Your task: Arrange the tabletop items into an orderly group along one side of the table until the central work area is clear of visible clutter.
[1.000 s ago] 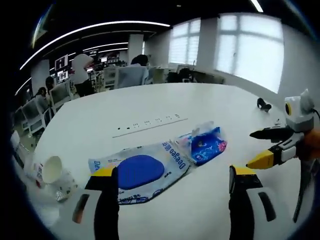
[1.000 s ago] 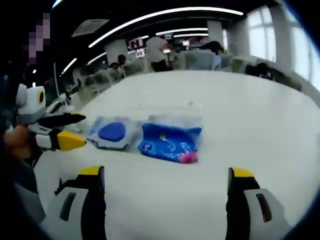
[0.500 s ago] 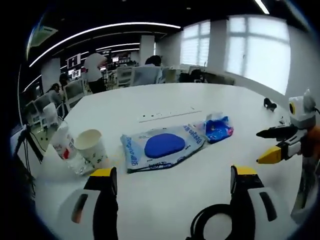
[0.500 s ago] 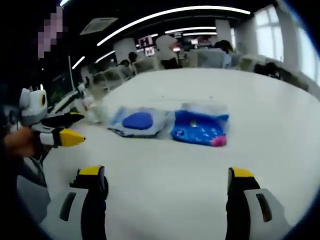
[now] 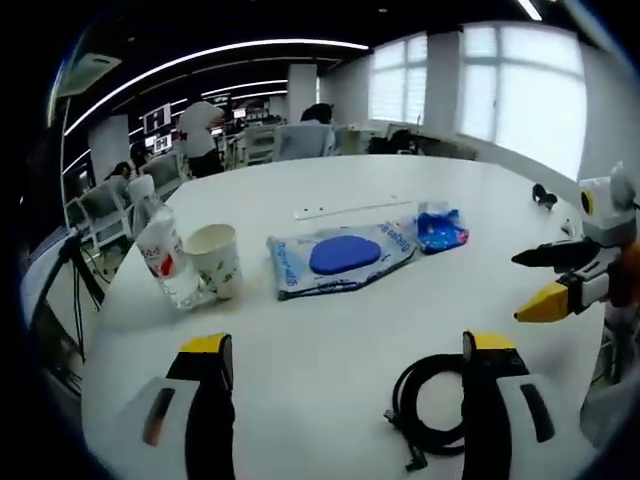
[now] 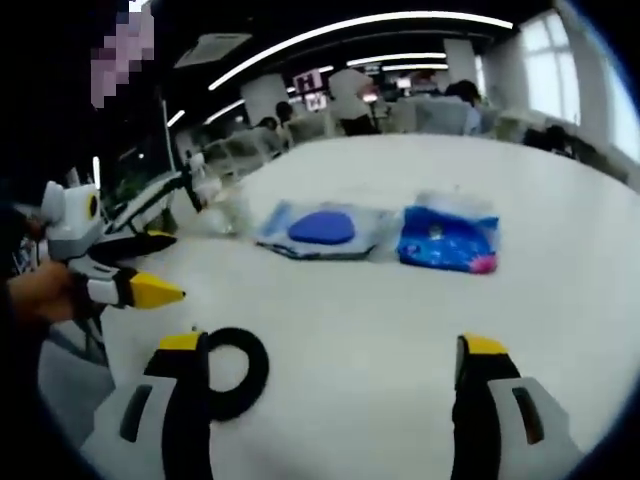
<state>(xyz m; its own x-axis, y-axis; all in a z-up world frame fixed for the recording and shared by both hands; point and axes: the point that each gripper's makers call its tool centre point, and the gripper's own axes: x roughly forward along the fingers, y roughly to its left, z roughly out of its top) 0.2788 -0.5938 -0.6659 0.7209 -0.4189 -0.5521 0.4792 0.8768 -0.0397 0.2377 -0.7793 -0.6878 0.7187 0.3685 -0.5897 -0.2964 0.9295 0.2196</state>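
Right gripper (image 6: pixel 335 385) jaws spread wide above the white desk (image 6: pixel 370 320), holding nothing; coiled black cable (image 6: pixel 235 370) lies beside its left jaw; flat wipes pack (image 6: pixel 322 228) and blue pouch (image 6: pixel 448 240) lie side by side farther off; left gripper (image 6: pixel 120 275) enters from the left, jaws apart.

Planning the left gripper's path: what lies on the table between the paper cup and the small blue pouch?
In the left gripper view, the flat wipes pack lies between the paper cup and the small blue pouch.
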